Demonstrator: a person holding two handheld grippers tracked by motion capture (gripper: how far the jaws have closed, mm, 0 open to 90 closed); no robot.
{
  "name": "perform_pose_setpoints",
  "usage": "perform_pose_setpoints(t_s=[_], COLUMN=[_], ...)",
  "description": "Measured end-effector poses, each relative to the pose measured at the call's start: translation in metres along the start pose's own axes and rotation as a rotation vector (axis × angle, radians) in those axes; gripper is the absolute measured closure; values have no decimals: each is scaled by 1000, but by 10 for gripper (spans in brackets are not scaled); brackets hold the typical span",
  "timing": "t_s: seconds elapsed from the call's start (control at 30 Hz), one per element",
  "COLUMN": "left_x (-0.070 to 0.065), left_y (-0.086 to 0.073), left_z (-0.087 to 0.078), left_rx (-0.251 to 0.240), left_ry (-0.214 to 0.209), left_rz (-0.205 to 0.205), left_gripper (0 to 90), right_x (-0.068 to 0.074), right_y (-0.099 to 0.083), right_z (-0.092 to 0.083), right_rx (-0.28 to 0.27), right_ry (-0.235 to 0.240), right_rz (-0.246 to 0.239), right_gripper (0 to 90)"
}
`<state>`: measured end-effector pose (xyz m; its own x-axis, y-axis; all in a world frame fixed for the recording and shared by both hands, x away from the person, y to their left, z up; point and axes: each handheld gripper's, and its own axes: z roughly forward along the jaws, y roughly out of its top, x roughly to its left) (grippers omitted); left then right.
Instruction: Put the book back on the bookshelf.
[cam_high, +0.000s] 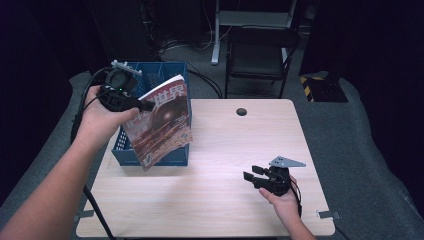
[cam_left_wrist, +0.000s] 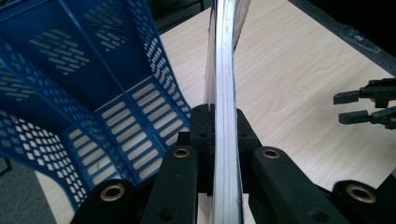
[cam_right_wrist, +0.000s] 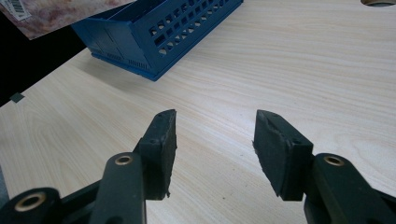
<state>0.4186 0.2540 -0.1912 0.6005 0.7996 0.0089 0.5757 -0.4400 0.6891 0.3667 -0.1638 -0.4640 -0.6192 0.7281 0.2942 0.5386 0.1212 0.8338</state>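
The right gripper sits low near the tabletop's front right corner, jaws spread with nothing between them. The left gripper pinches a magazine by its edge (cover facing us), holding it tilted in the air over the blue basket at the left edge.
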Motion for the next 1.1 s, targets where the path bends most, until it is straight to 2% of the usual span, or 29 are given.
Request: perform_pose_setpoints(t_s=[0.37,0.73,1.1], left_x=[26,44,65], left_y=[-7,-7,-6], left_z=[-8,-15,-20], left_rx=[-1,8,6], left_ry=[43,90,139], left_rz=[-80,-123,-196], left_gripper=[838,838,838], right_x=[0,0,0], right_y=[-1,-1,-1], right_z=[1,1,1], right_rx=[4,12,15], right_ry=[-4,-5,-3], right_rz=[-7,-9,6], right_gripper=[488,488,489])
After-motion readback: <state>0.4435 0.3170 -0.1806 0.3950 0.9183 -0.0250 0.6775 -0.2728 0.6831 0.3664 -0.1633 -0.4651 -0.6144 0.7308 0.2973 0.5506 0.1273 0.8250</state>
